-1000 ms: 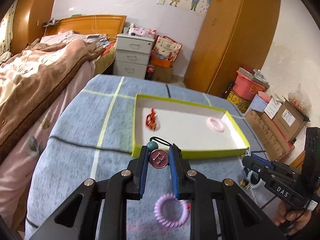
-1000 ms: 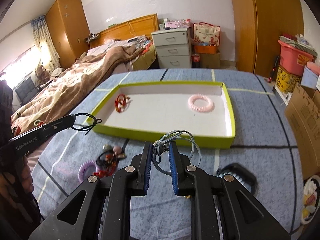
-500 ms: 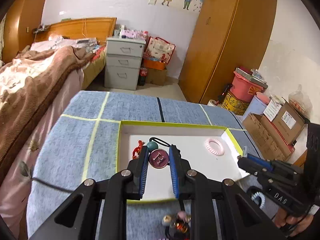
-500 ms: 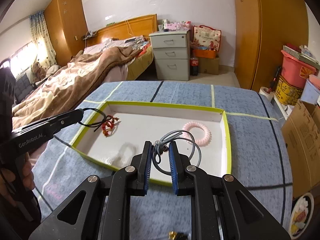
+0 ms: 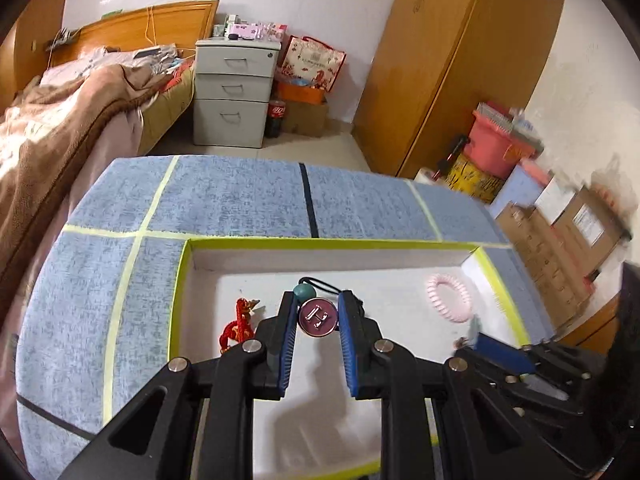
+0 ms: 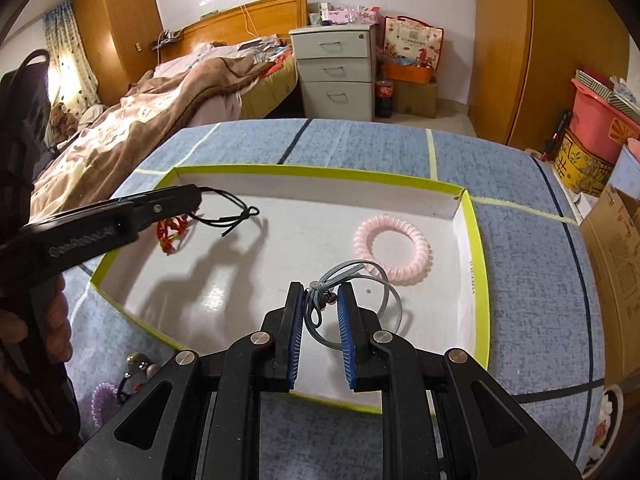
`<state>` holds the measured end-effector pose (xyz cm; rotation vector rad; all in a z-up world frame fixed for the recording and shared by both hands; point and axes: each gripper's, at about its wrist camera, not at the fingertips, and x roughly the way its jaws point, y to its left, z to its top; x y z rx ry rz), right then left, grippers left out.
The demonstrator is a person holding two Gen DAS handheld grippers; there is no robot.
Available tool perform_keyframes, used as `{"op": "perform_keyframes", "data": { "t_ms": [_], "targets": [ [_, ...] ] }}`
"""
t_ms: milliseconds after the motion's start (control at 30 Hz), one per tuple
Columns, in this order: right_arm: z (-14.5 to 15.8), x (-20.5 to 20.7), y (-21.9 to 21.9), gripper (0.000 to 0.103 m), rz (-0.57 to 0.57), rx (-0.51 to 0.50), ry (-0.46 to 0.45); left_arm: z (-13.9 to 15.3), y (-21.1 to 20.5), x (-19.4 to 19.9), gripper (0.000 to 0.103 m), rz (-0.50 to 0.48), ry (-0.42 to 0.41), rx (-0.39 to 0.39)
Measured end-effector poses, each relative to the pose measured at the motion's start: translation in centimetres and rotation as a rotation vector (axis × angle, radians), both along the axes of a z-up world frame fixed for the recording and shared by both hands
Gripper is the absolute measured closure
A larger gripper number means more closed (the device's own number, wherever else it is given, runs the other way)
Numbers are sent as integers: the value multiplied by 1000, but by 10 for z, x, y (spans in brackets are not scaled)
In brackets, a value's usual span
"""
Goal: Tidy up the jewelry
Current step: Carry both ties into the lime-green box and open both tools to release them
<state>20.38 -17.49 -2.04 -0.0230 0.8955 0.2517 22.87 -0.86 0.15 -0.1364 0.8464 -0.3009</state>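
Note:
A white tray with a yellow-green rim [image 5: 181,280] [image 6: 478,264] lies on the blue cloth table. My left gripper [image 5: 318,314] is shut on a black hair tie with a maroon H button [image 5: 317,317] and a teal bead, held above the tray's left half; its black loop [image 6: 232,216] hangs from it in the right wrist view. My right gripper [image 6: 319,306] is shut on a grey-blue hair tie [image 6: 352,292] above the tray's near right part. In the tray lie a red knotted ornament [image 5: 238,324] [image 6: 172,230] and a pink spiral hair tie [image 5: 449,298] [image 6: 394,250].
On the cloth in front of the tray lie a purple spiral hair tie [image 6: 105,396] and a beaded piece [image 6: 138,362]. A bed [image 6: 160,120] stands to the left, a white drawer unit [image 6: 334,72] behind, boxes and a pink bin [image 6: 600,128] to the right.
Both grippers have moved forward from in front of the tray to above its inside, each still holding its hair tie.

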Motion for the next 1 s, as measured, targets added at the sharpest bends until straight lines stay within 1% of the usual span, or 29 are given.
{"op": "perform_keyframes", "data": {
  "t_ms": [33,133,200,300,400,633,700,733,800,867,933,1000],
  "targets": [
    [-1,1,0,85,4,-3,2,-2,-1,2,81,1,2,9],
    [-4,3,0,85,12,-10,14,-11,-3,6,81,4,41,-4],
    [-7,3,-1,85,14,-6,23,-13,-4,6,81,1,45,10],
    [-10,5,-1,85,11,-8,33,-16,-3,7,81,-2,63,1],
    [-10,6,-2,85,12,-3,41,-17,-4,8,81,2,68,17],
    [-12,5,0,85,23,-12,46,-17,-6,8,81,-3,71,3],
    [-12,4,1,84,19,-20,48,-16,-5,9,76,-5,66,3],
    [-12,4,1,83,16,-23,47,-16,-5,9,74,-7,66,1],
    [-11,4,0,69,11,-20,46,-16,-4,8,73,1,67,2],
    [-11,3,-2,63,11,-13,45,-15,-3,6,72,1,58,10],
    [-10,1,-2,63,8,-14,38,-14,-3,4,68,-4,60,2],
    [-8,0,-2,63,3,-13,32,-13,-2,2,66,-1,60,0]
  ]
}}
